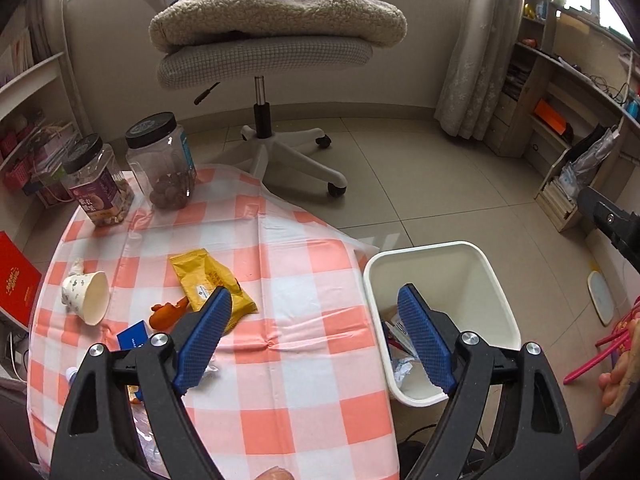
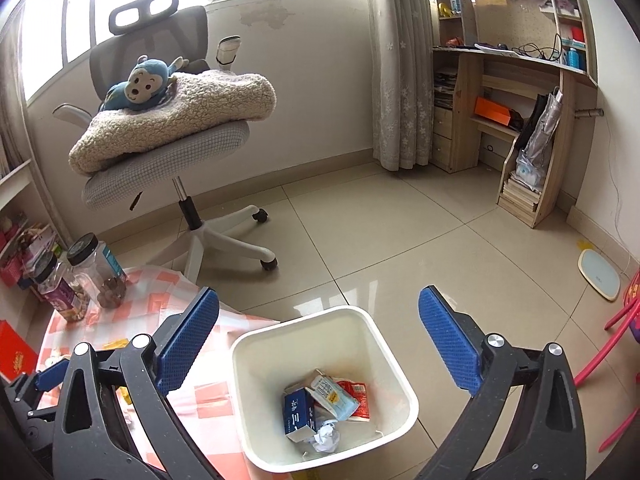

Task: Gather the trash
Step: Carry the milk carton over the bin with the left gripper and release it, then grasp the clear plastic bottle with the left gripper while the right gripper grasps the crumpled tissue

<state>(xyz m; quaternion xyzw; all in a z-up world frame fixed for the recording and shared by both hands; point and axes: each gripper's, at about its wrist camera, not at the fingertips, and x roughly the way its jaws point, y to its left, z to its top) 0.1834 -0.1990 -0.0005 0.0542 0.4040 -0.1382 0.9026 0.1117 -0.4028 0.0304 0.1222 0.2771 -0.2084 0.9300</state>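
Note:
A white trash bin (image 1: 496, 280) stands on the floor by the table's right edge; in the right wrist view the bin (image 2: 256, 344) holds a blue carton (image 2: 298, 414), a white-blue pack and a red wrapper. On the checked tablecloth (image 1: 288, 280) lie a yellow wrapper (image 1: 204, 276), a tipped paper cup (image 1: 86, 294), an orange scrap (image 1: 164, 314) and a blue card (image 1: 134, 334). My left gripper (image 1: 314, 300) is open and empty above the table's right part. My right gripper (image 2: 320, 300) is open and empty above the bin.
Two black-lidded jars (image 1: 160, 160) stand at the table's far left. A red box (image 1: 16, 284) sits at the left edge. An office chair (image 1: 264, 60) with a blanket and plush toy stands behind the table. Shelves (image 2: 516, 92) line the right wall.

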